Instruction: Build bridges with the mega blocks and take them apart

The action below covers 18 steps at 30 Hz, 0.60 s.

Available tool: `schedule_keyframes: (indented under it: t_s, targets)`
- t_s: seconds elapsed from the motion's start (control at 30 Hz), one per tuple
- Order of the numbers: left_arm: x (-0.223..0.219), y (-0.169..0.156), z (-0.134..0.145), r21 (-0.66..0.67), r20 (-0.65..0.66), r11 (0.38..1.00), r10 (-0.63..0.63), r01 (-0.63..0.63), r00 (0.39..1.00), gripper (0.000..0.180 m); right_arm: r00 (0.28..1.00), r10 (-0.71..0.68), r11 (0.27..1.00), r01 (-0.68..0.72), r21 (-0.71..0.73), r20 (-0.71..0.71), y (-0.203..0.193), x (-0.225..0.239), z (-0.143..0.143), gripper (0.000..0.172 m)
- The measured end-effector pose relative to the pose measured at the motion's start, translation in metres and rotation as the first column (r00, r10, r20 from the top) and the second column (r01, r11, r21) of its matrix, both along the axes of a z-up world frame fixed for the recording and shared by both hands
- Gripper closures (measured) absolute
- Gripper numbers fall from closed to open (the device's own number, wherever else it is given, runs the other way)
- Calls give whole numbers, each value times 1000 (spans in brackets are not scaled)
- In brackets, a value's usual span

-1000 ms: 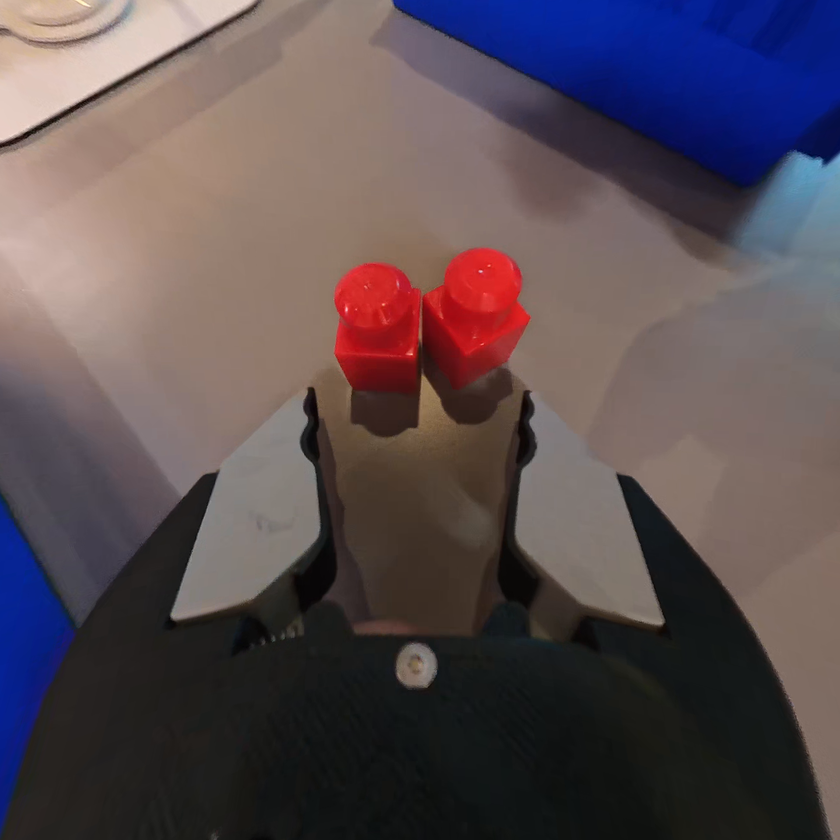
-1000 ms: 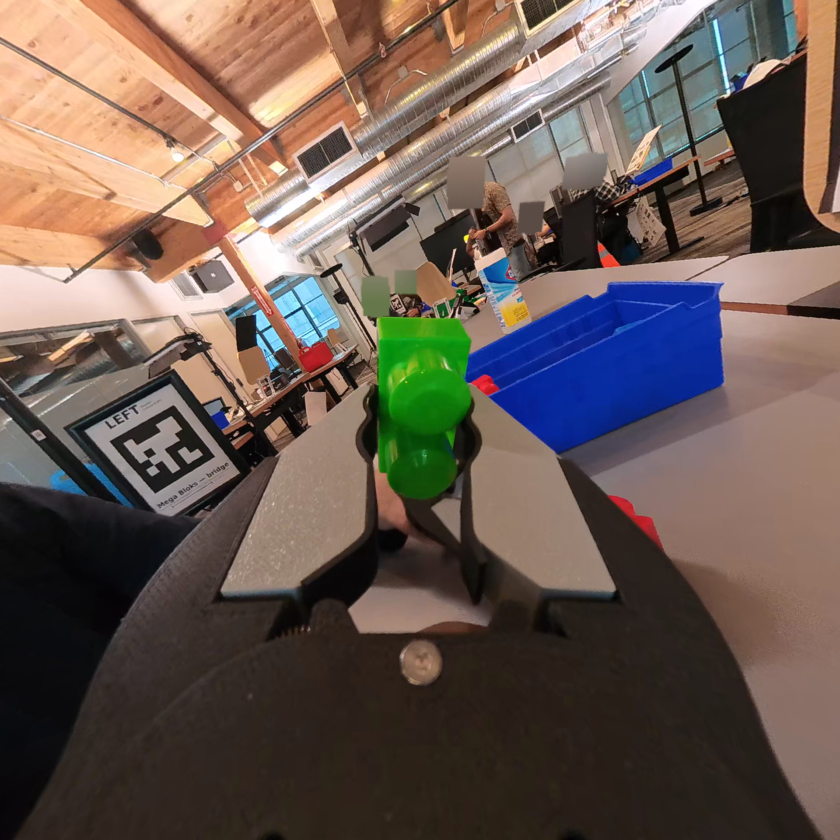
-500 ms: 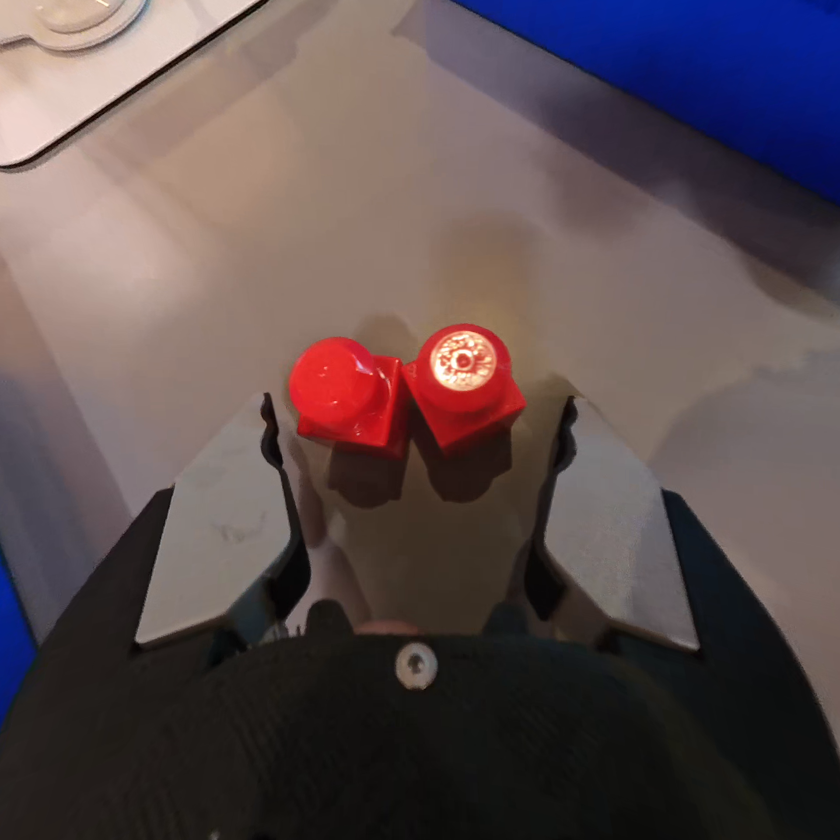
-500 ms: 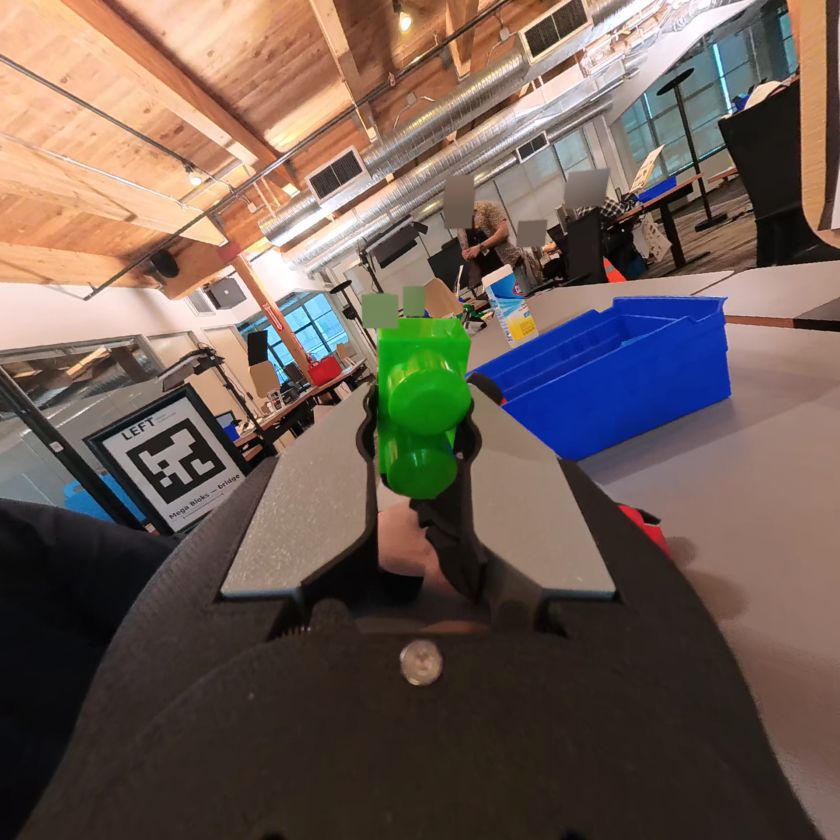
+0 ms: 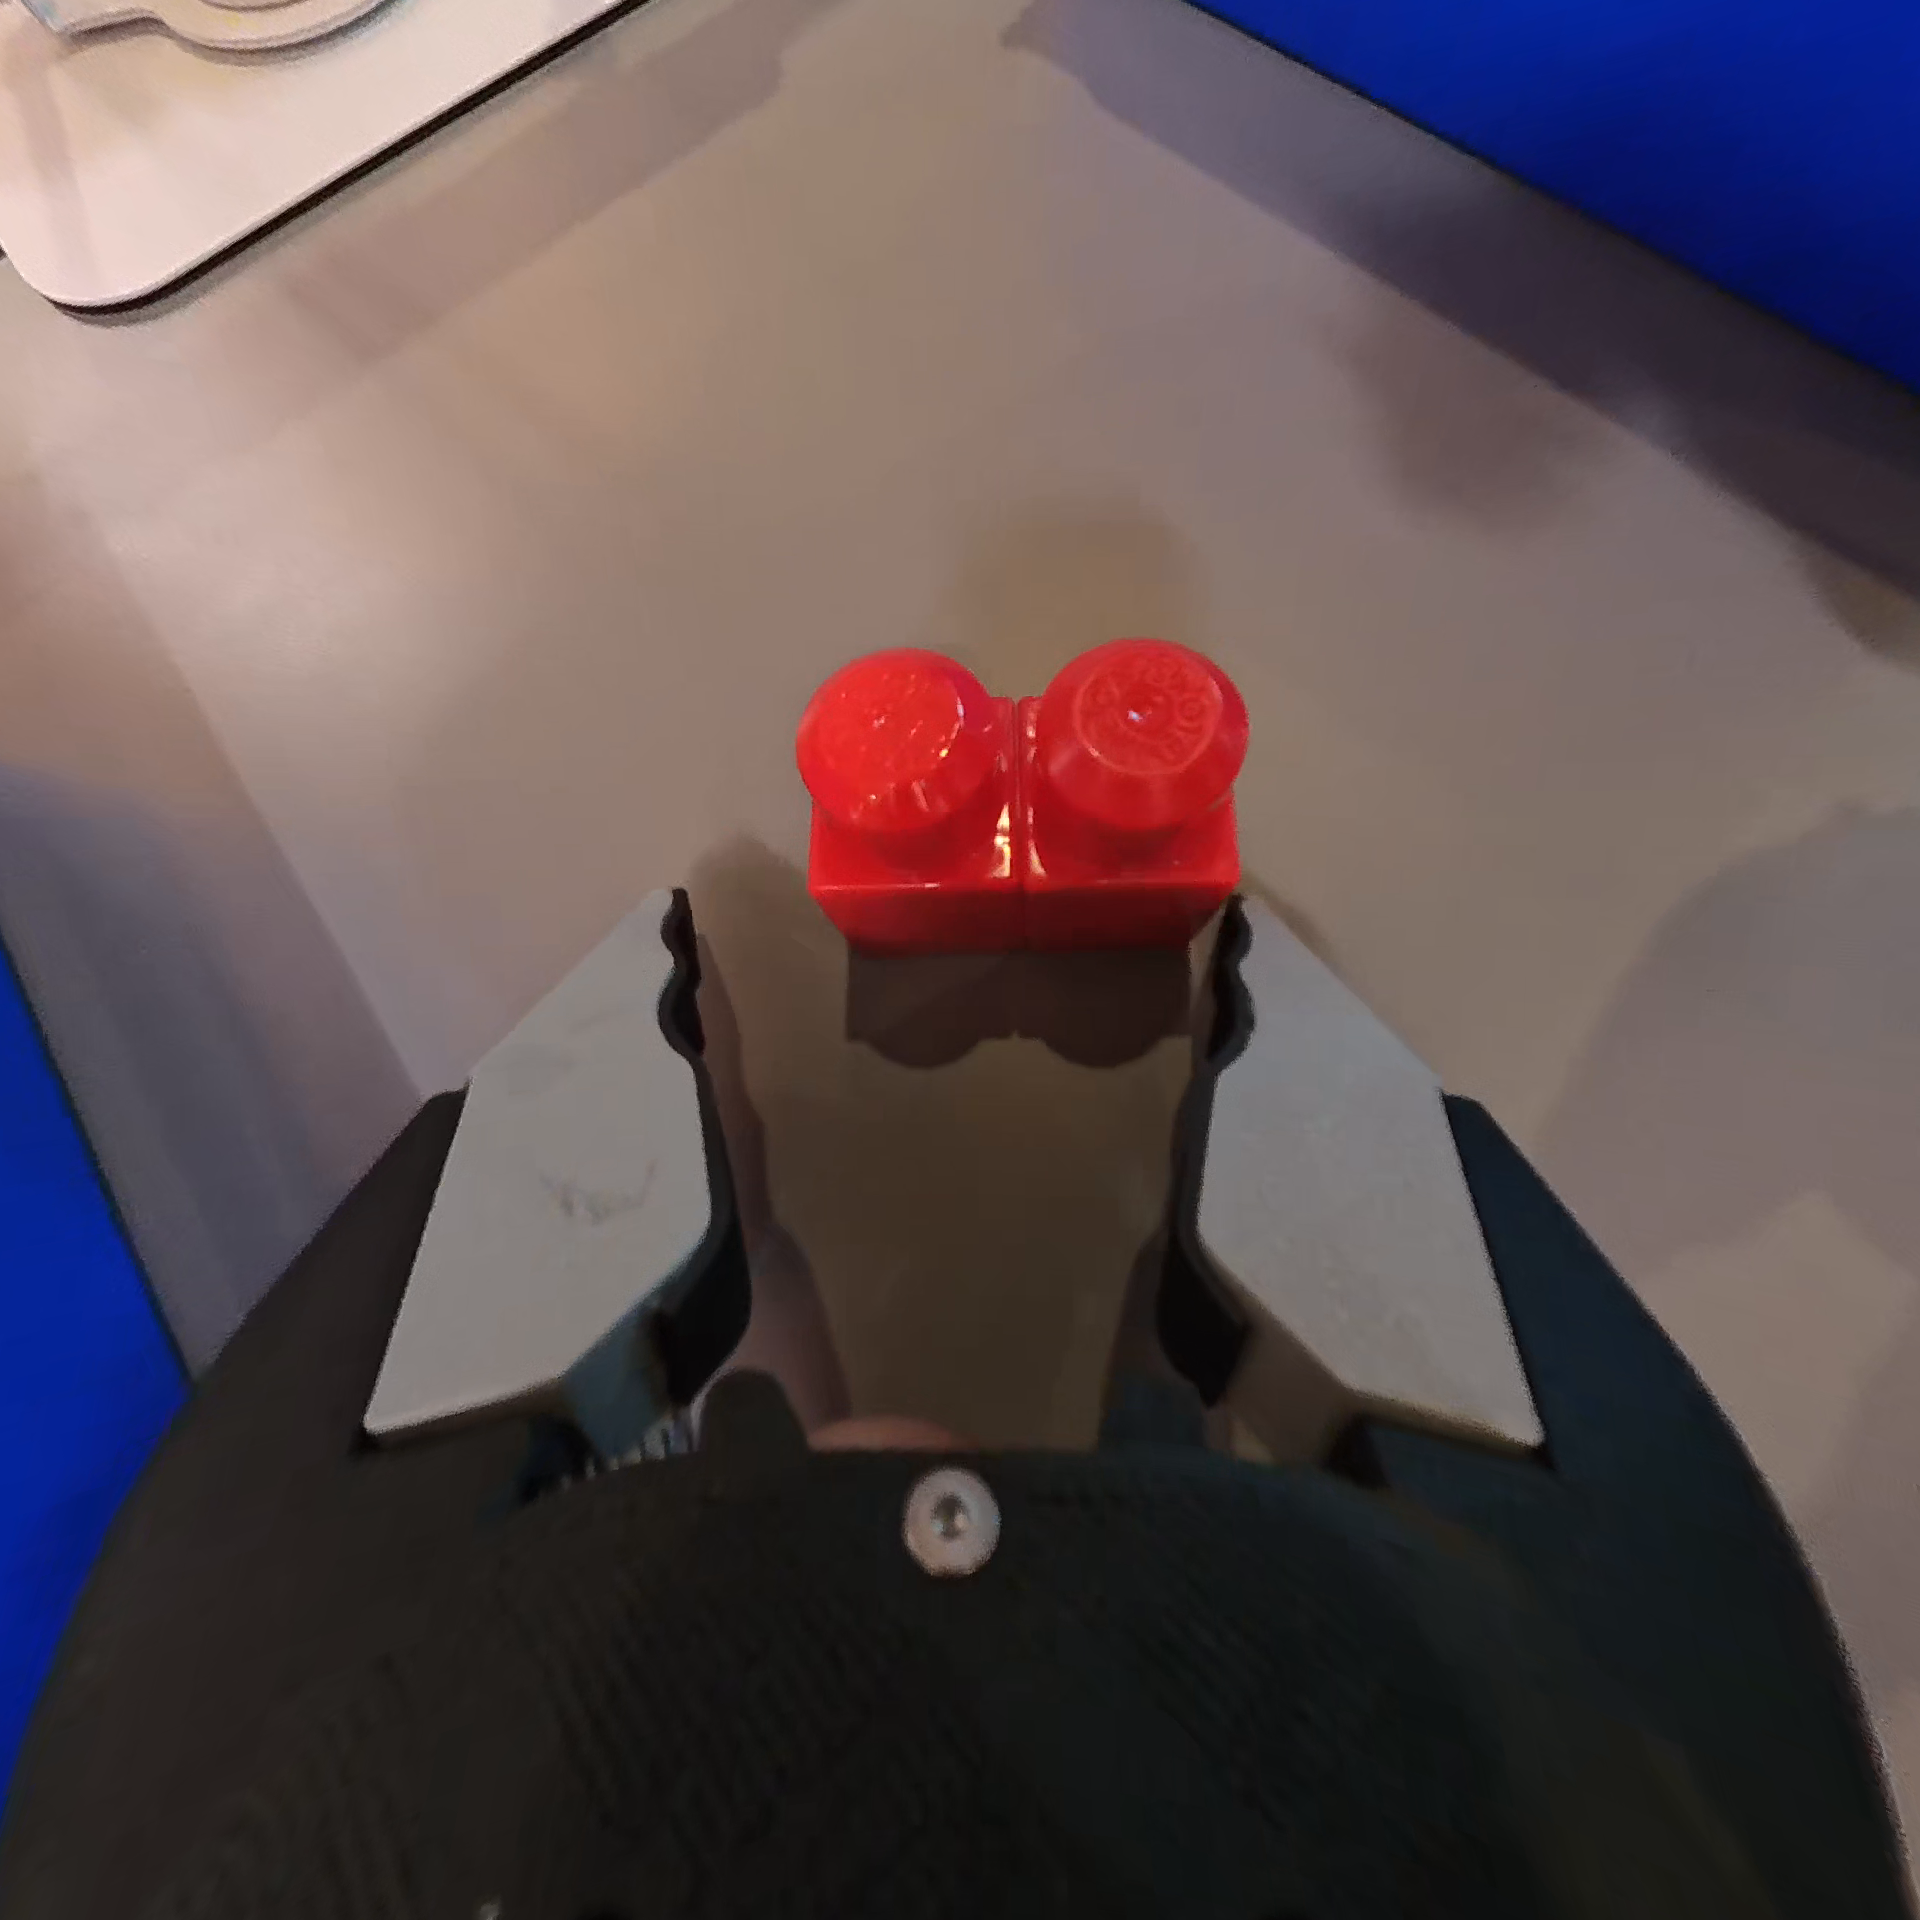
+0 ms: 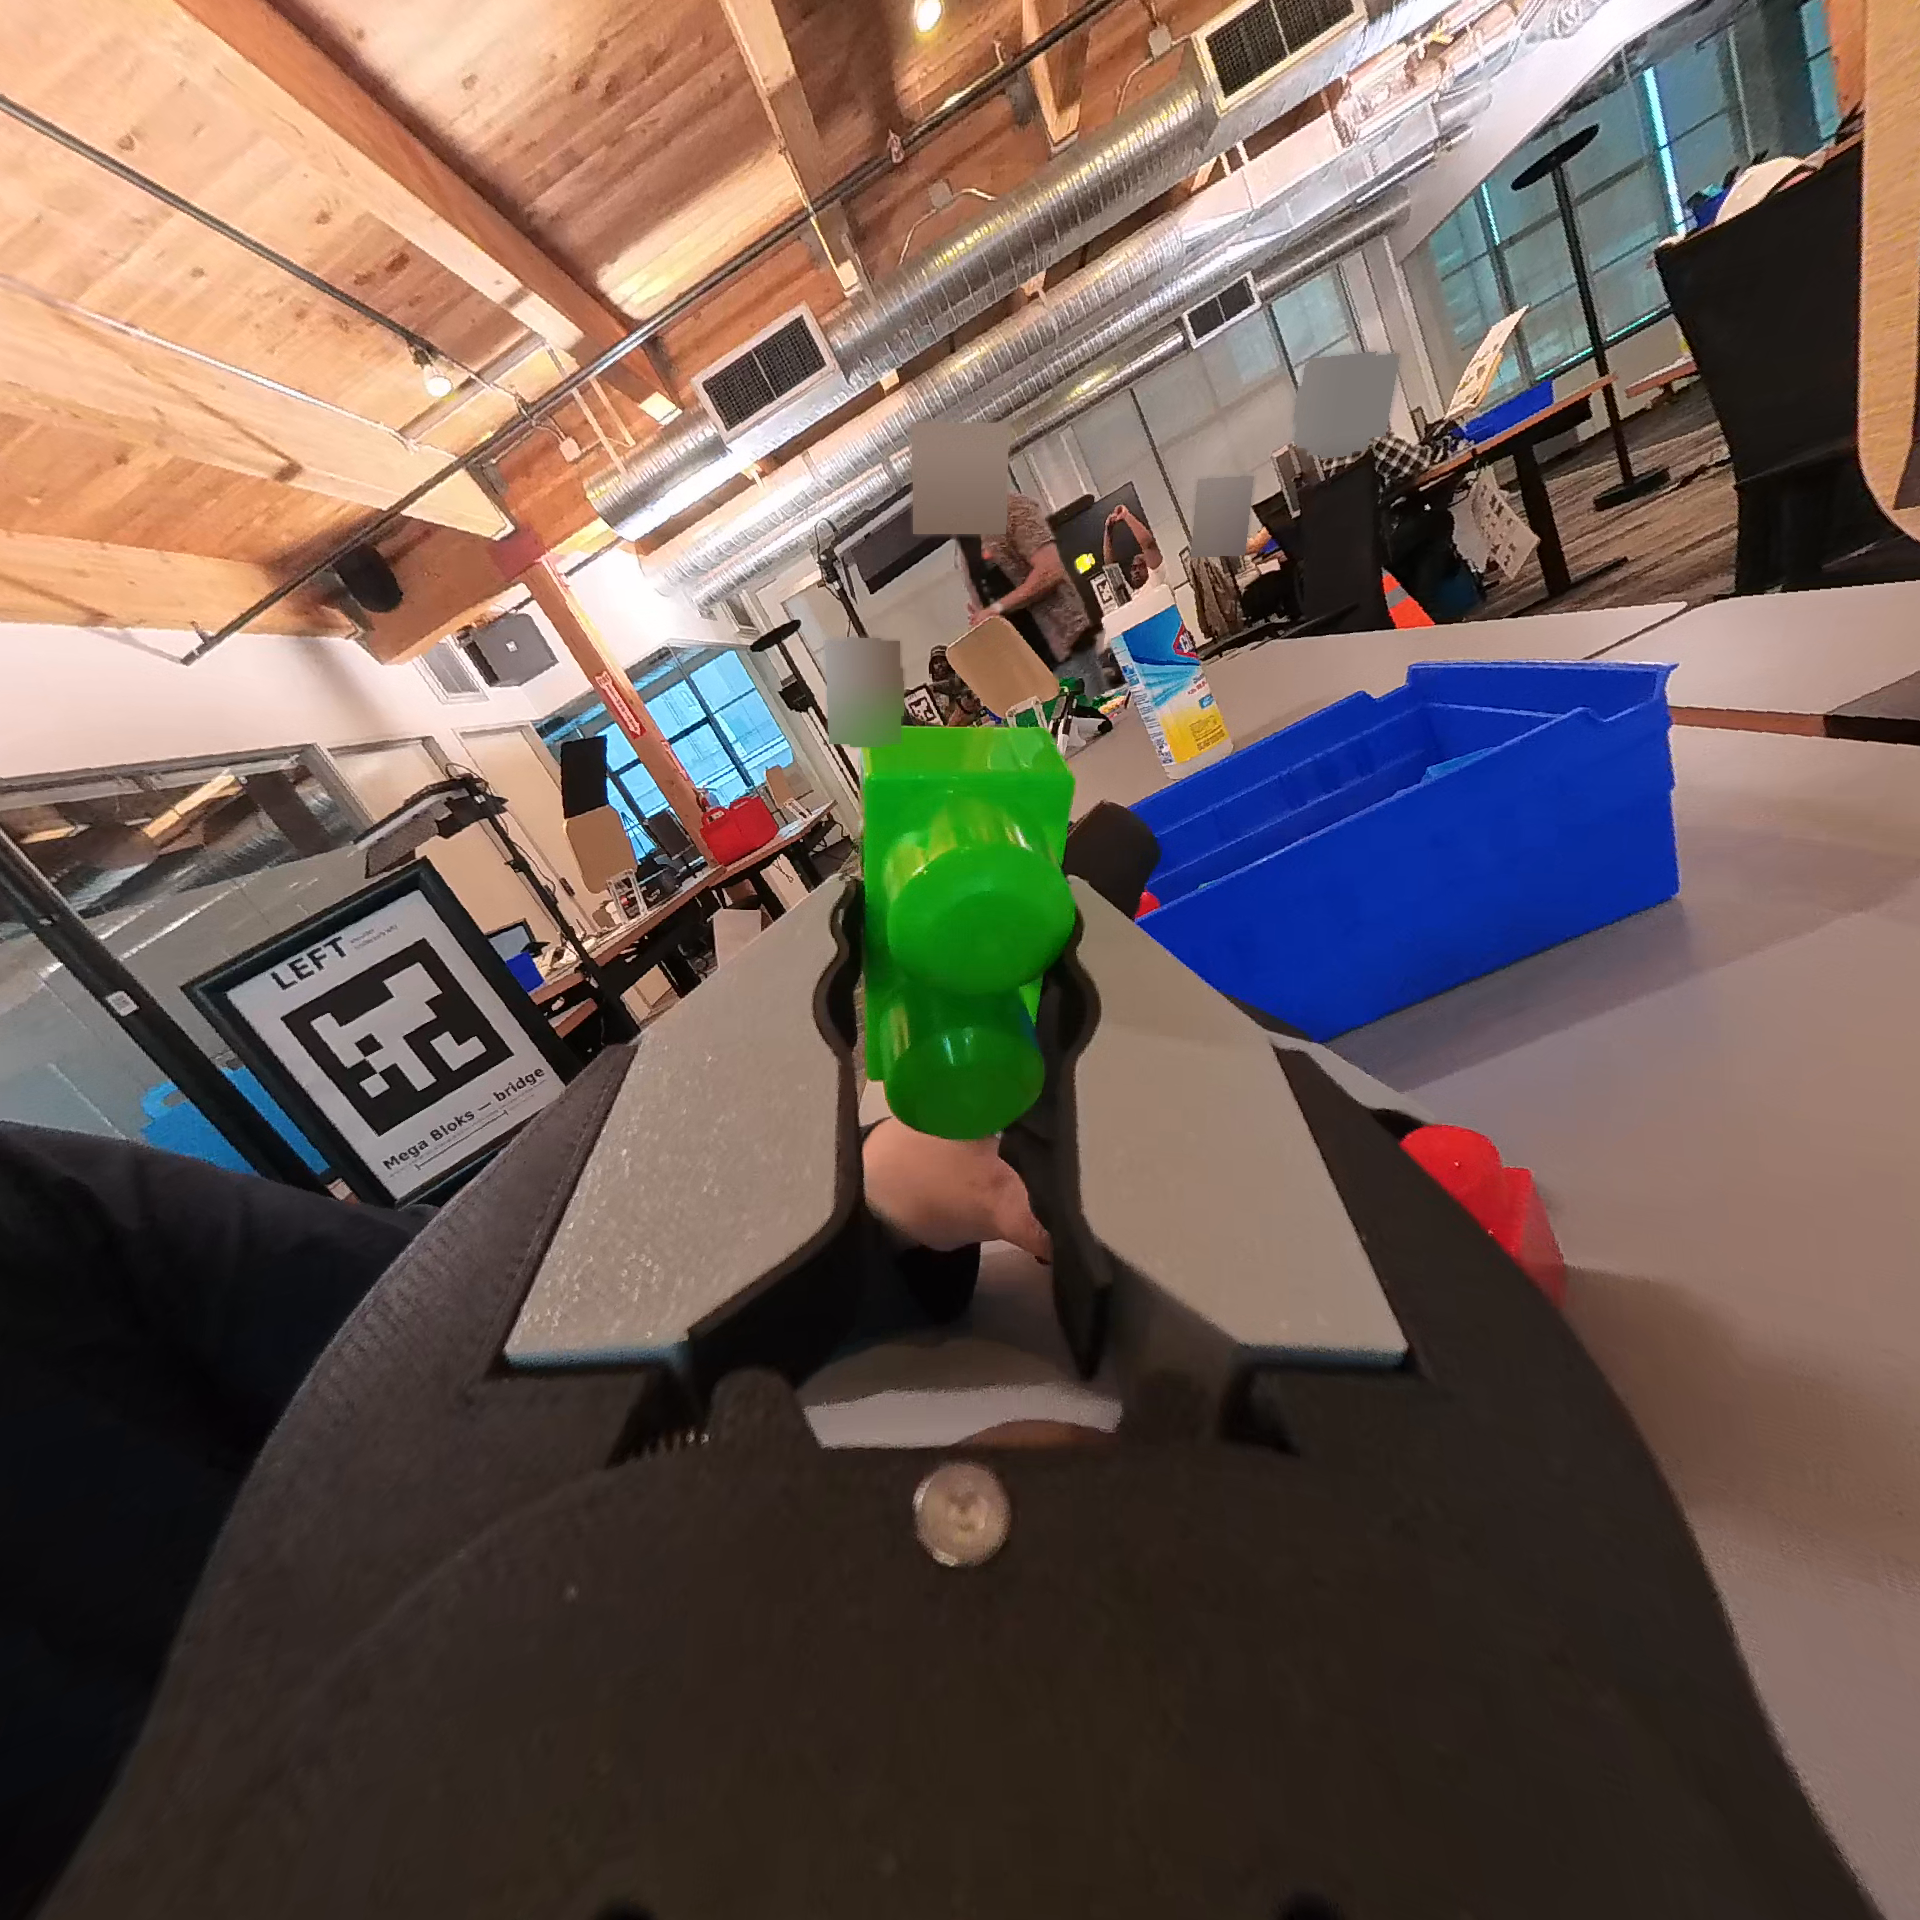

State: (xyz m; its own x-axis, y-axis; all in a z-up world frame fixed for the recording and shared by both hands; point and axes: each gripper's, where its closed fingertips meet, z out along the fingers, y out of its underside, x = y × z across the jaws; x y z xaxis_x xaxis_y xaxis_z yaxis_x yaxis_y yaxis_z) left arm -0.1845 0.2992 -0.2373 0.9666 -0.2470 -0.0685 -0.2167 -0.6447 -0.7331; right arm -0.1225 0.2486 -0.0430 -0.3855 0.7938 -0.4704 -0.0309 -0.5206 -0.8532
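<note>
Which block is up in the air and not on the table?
The green block. The right tongs grip it off the table, studs facing the camera. The two red blocks stand side by side on the table.

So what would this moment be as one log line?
left gripper: open, behind two red blocks | right gripper: holding green block | blue bin: on table

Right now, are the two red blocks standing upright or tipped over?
Upright: both red blocks sit flat on the table, studs up, side by side and touching.

Two red single-stud blocks stand upright, flush side by side on the grey table; a green two-stud block is clamped, studs facing the camera, at 12 o'clock.
</note>
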Motion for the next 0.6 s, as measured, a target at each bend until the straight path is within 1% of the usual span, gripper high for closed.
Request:
schedule_keyframes:
  t_s: [0.17,0.27,0.3,0.6]
  targets:
    - [10,0,4,26,12,1000,-7,6,1000,81,1000,-4,1000,4,1,7,1,-1,-2,139]
    - [10,3,1,11,-13,1000,8,-8,1000,81,1000,-7,1000,7,4,11,1,-2,-3,139]
    - [10,4,1,10,-13,1000,11,-11,1000,84,1000,-8,1000,8,4,12,1,-2,-3,139]
    - [6,11,-1,-9,20,999,42,-42,999,84,1000,-8,1000,7,5,7,1,-1,-2,139]
